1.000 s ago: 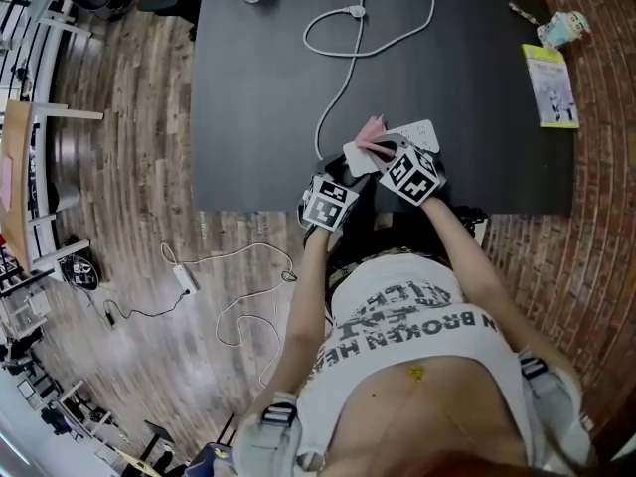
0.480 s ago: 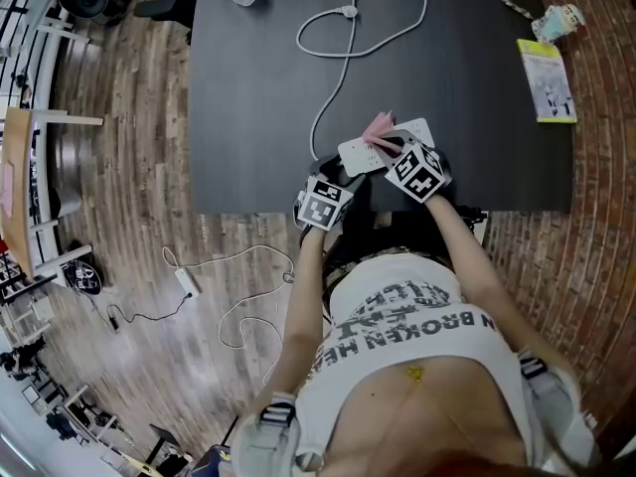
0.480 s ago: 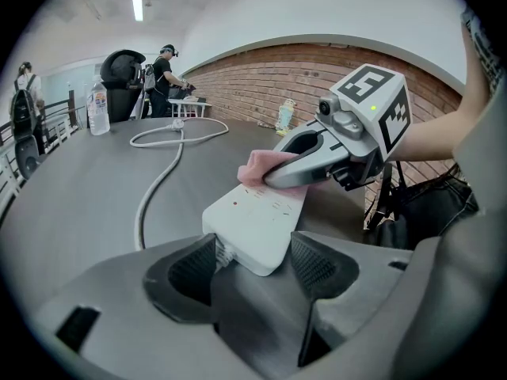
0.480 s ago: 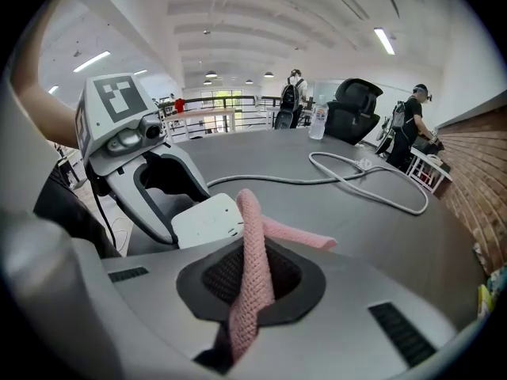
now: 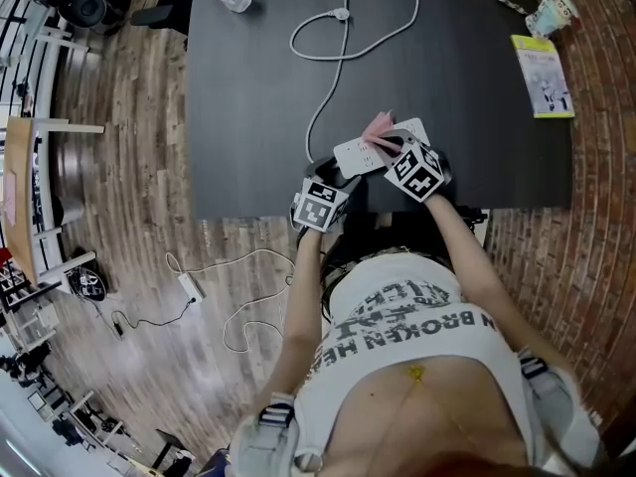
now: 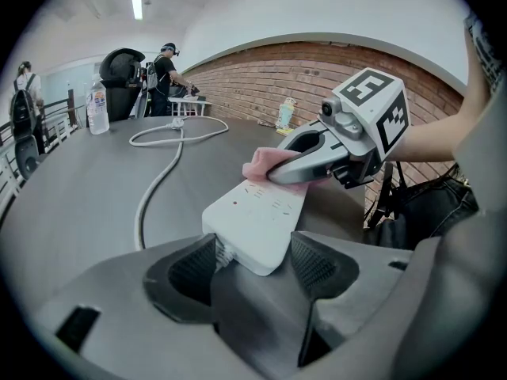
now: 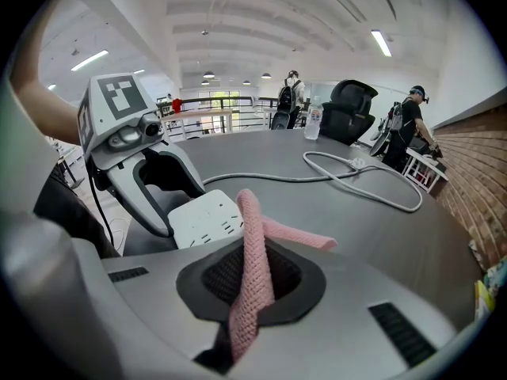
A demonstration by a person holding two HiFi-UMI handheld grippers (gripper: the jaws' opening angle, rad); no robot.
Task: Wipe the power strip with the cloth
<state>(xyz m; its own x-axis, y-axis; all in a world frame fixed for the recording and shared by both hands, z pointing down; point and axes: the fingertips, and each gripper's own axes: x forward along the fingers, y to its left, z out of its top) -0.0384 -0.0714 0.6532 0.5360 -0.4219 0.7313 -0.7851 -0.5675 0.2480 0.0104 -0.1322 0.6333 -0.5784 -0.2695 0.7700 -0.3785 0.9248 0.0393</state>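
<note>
The left gripper is pinching the near end of the power strip, steadying it at the table's near edge. The right gripper is clamping the pink cloth and wiping the strip's far end. Next, the stroke is likely continuing toward the near end. Since one second ago, the strip and both grippers have shifted slightly left.

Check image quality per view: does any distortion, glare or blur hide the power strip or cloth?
Head view: strong bending of the table edges, power strip and cloth small but sharp. Left gripper view: dark rounded corners, power strip crisp. Right gripper view: bright ceiling lights, no glare on the cloth.
</note>
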